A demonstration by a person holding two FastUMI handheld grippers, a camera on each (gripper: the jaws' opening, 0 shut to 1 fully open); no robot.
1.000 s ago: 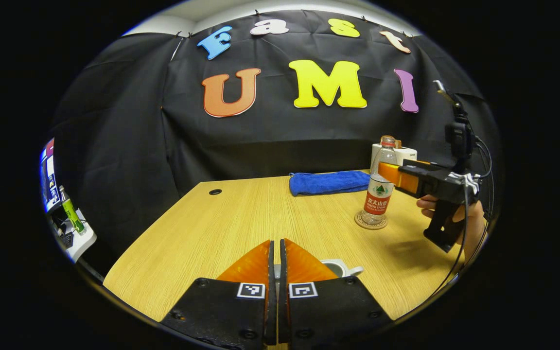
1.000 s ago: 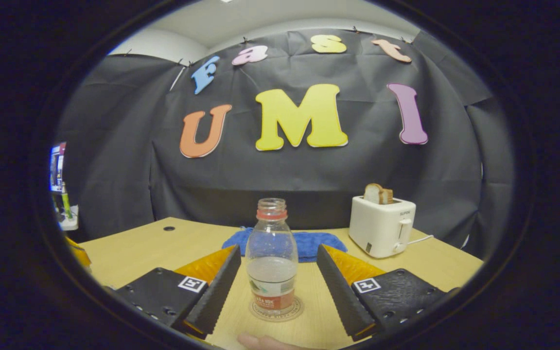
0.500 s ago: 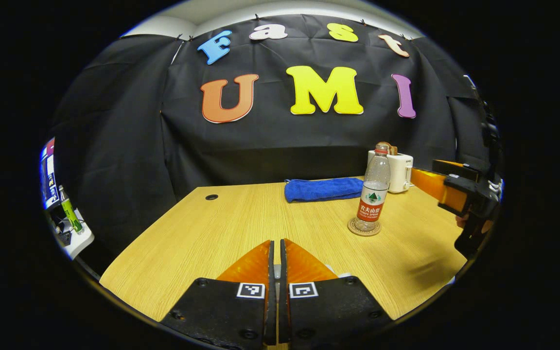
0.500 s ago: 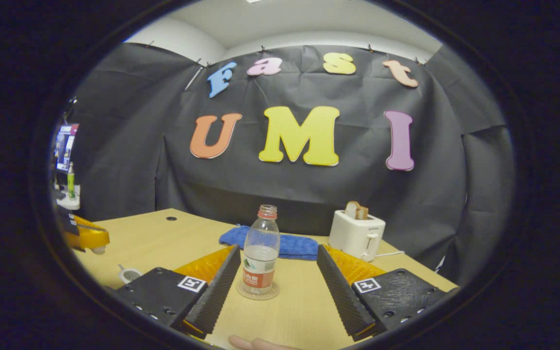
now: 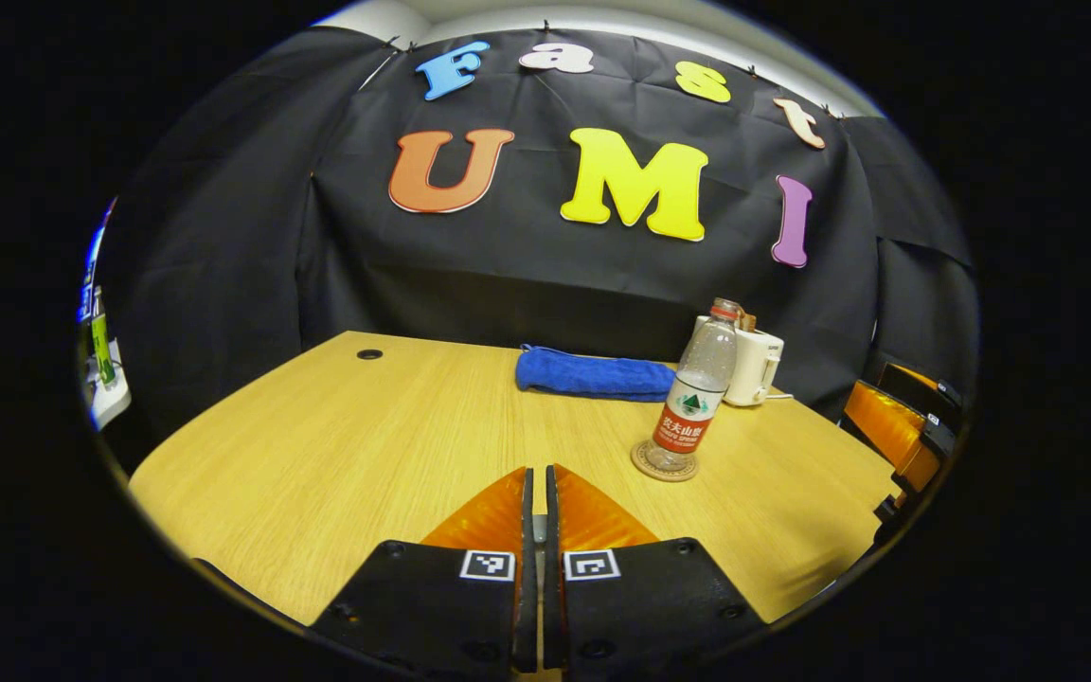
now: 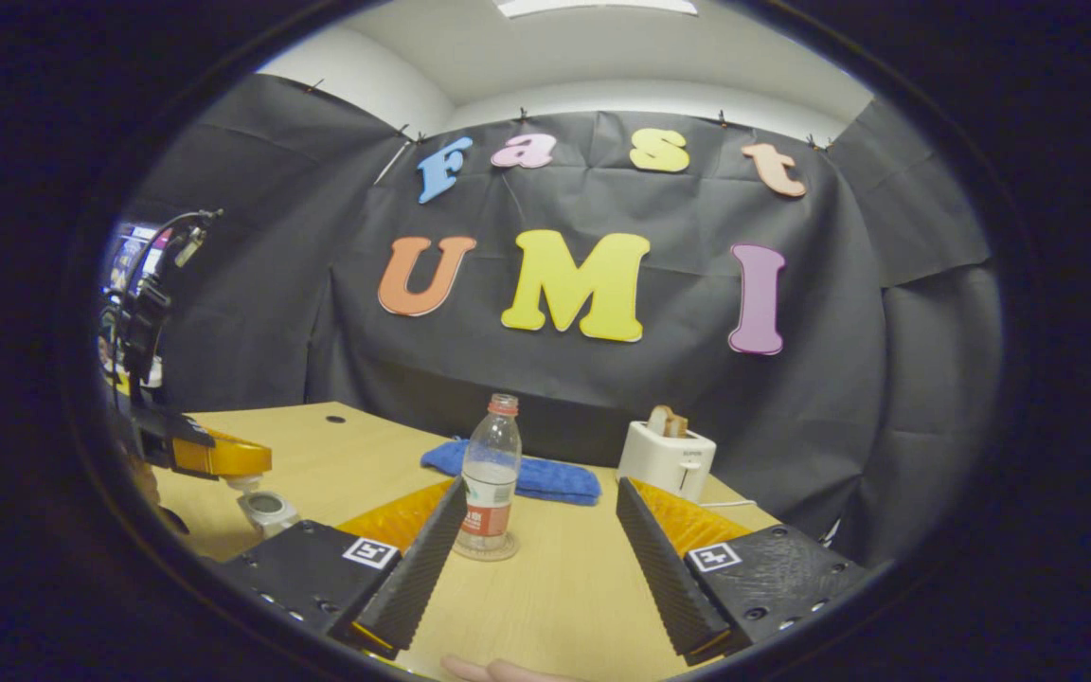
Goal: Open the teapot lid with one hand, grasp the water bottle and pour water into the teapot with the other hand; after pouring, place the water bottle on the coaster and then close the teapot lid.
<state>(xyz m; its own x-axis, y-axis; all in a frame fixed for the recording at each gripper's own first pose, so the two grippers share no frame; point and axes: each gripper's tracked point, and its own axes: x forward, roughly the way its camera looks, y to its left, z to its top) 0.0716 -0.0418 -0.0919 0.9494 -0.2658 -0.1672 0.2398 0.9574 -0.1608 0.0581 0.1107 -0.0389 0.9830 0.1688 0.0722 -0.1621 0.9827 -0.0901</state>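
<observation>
Right hand-held gripper (image 6: 539, 530) backed off water bottle (image 6: 489, 474); fingers apart.

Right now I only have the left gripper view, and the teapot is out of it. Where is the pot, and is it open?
Observer: In the right gripper view the teapot stands on the table, right under the left hand-held gripper. Its mouth looks uncovered.
Operator: So where is the lid?
Observer: A small pale piece, likely the lid, hangs pinched at that gripper's tip, just above the pot.
Operator: And the other hand, is it on the bottle?
Observer: No. The right hand-held gripper is wide open. The bottle stands on its coaster beyond the fingers, untouched.
</observation>
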